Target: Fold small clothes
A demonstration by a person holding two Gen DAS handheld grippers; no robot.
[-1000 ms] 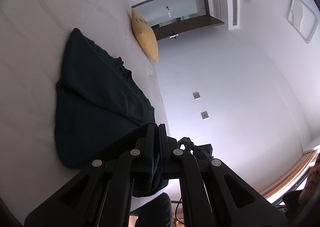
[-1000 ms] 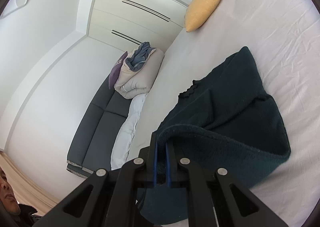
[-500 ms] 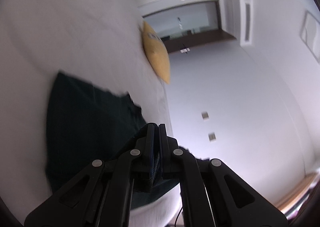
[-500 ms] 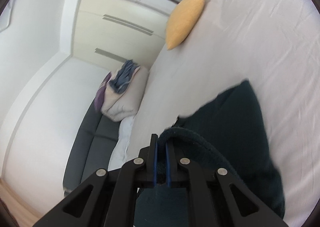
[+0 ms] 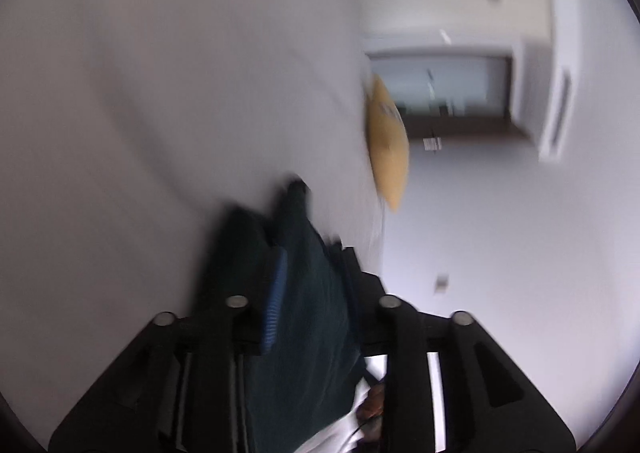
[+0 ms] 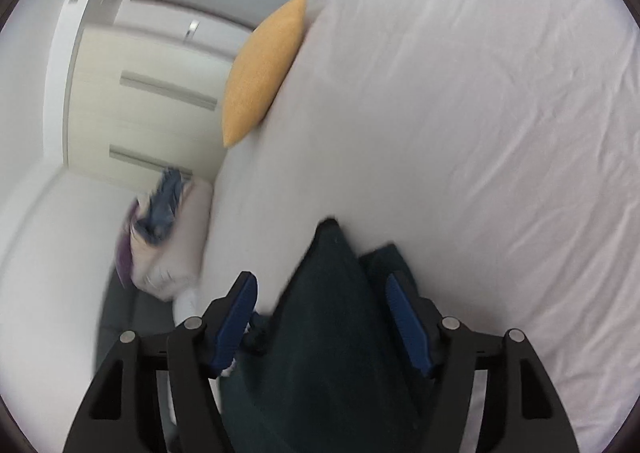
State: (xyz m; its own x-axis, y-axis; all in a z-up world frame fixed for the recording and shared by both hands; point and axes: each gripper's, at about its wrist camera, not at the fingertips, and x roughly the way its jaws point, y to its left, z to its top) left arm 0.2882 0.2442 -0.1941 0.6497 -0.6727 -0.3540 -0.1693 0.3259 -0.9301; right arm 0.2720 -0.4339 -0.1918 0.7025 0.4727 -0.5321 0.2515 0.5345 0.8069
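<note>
A dark green knitted garment [image 6: 332,317] lies folded on the white bed sheet [image 6: 460,133]. In the right wrist view my right gripper [image 6: 322,313] is open, its blue pads [image 6: 404,317] wide apart on either side of the garment's folded edge. In the blurred left wrist view my left gripper [image 5: 310,277] is open too, with the garment [image 5: 304,293] lying between its fingers and one blue pad [image 5: 276,301] showing on the left.
A yellow cushion [image 6: 264,69] leans at the far edge of the bed, also in the left wrist view [image 5: 386,141]. A grey sofa [image 6: 120,317] with a bundle of bedding and clothes [image 6: 160,229] stands left of the bed. White wardrobe doors [image 6: 144,93] are behind.
Both grippers have opened and let go of the garment's edge after carrying it forward across the bed. The garment now lies folded over on itself.
</note>
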